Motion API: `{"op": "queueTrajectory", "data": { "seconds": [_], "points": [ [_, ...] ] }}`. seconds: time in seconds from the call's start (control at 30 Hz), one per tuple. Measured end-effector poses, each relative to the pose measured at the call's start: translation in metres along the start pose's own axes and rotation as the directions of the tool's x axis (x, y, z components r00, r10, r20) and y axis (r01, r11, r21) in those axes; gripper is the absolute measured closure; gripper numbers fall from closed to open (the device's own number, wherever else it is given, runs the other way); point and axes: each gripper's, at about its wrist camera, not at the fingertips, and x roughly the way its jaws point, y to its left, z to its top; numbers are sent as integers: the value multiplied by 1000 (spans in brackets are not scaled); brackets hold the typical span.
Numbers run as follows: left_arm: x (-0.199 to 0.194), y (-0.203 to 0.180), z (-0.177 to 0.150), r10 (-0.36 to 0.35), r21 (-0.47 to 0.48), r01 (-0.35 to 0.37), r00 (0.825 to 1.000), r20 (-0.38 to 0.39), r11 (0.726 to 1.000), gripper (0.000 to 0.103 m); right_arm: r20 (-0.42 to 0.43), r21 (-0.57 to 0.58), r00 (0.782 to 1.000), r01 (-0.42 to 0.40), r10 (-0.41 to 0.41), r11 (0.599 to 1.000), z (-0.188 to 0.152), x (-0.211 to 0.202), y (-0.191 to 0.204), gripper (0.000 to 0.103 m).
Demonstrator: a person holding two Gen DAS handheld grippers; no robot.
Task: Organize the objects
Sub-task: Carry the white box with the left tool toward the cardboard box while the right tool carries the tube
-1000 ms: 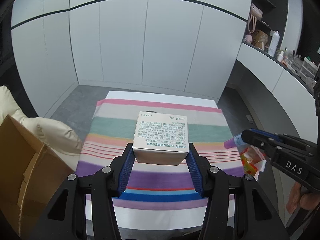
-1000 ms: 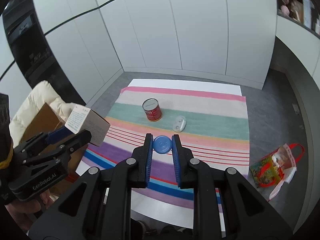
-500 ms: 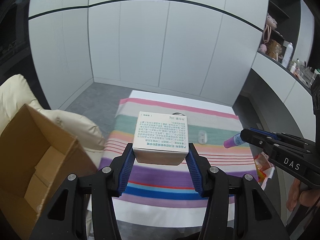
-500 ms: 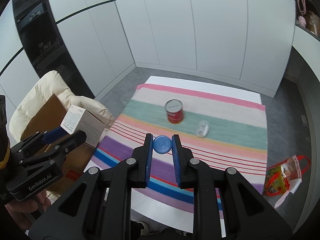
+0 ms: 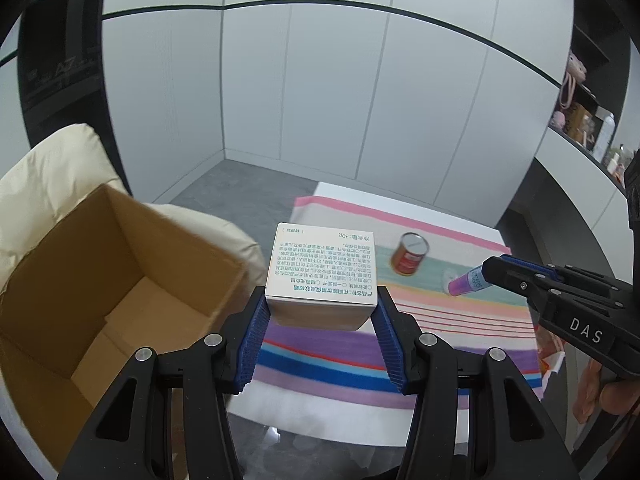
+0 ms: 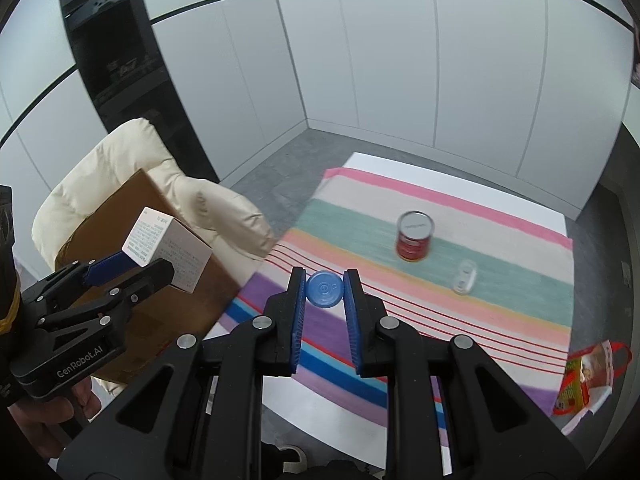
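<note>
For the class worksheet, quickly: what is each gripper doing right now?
Left gripper: shut on the white box.
Right gripper: shut on the blue-capped tube.

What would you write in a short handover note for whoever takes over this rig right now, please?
Left gripper: shut on the white carton, held in the air beside the open cardboard box on the cream chair.
Right gripper: shut on a small purple tube with a blue cap, held in the air over the striped cloth's near edge.
On the cloth: the red can, upright, and a small white item beside it.
Done: both held items lifted.
Left: put them away, probably into the box, which looks empty; then likely the can and white item.
</note>
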Motion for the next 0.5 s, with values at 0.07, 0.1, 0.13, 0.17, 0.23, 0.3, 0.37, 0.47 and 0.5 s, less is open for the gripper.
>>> {"op": "queueTrajectory", "data": {
  "seconds": [0.07, 0.1, 0.13, 0.17, 0.23, 0.3, 0.37, 0.47, 0.5],
  "points": [
    [-3, 12, -2, 14, -12, -14, 1000, 2, 1000, 51, 0, -16, 1000, -12, 12, 1000, 2, 3, 11, 83],
    [-4, 15, -2, 21, -17, -21, 1000, 4, 1000, 51, 0, -21, 1000, -16, 16, 1000, 2, 4, 14, 83],
    [-5, 18, -3, 26, -18, -26, 1000, 6, 1000, 51, -1, -27, 1000, -22, 22, 999, 3, 6, 20, 83],
    [-7, 22, -4, 35, -20, -35, 999, 10, 999, 51, -2, -31, 1000, -27, 27, 999, 4, 8, 25, 83],
    [-11, 30, -5, 44, -28, -44, 999, 14, 999, 51, -4, -41, 999, -37, 37, 998, 5, 10, 34, 83],
    [-14, 38, -6, 55, -38, -54, 998, 15, 998, 51, -7, -54, 999, -48, 48, 997, 6, 13, 43, 83],
    [-17, 48, -8, 68, -49, -67, 998, 15, 997, 51, -7, -70, 998, -56, 55, 996, 8, 15, 54, 83],
    [-21, 60, -11, 81, -63, -80, 997, 13, 995, 51, -11, -88, 997, -73, 72, 993, 8, 19, 68, 83],
    [-22, 64, -11, 86, -66, -85, 996, 13, 994, 51, -12, -93, 997, -76, 75, 993, 9, 21, 72, 83]
  ]
}}
